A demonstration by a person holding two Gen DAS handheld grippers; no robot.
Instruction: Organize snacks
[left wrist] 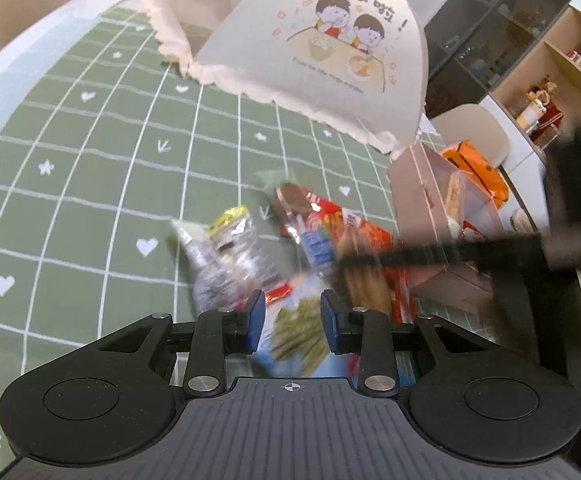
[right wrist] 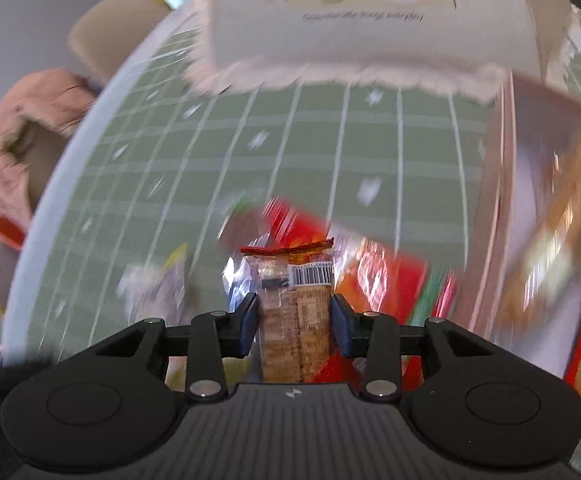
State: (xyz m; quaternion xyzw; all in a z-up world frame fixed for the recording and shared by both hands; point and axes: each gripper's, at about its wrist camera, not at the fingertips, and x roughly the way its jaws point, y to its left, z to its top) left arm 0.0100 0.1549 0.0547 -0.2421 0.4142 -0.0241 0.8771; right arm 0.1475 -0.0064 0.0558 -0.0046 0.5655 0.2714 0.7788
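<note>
My right gripper (right wrist: 294, 320) is shut on a clear-wrapped biscuit packet (right wrist: 294, 312) with a barcode and red top edge, held above the snack pile. It also shows blurred in the left wrist view (left wrist: 450, 252), over the snacks beside a pink open box (left wrist: 422, 196). My left gripper (left wrist: 292, 320) is open, its blue pads on either side of a blue and green snack bag (left wrist: 302, 332) without gripping it. On the green grid tablecloth (left wrist: 90, 184) lie a silver and yellow packet (left wrist: 230, 252), a brown snack in clear wrap (left wrist: 290, 200) and red packets (left wrist: 354, 232).
A white folded food cover with a cartoon print (left wrist: 322, 48) stands at the back of the table. The pink box (right wrist: 530, 184) holds an orange bag (left wrist: 478, 168) and other snacks. Chairs and shelves stand beyond the table edge. A pink cushion (right wrist: 30, 136) lies off the table.
</note>
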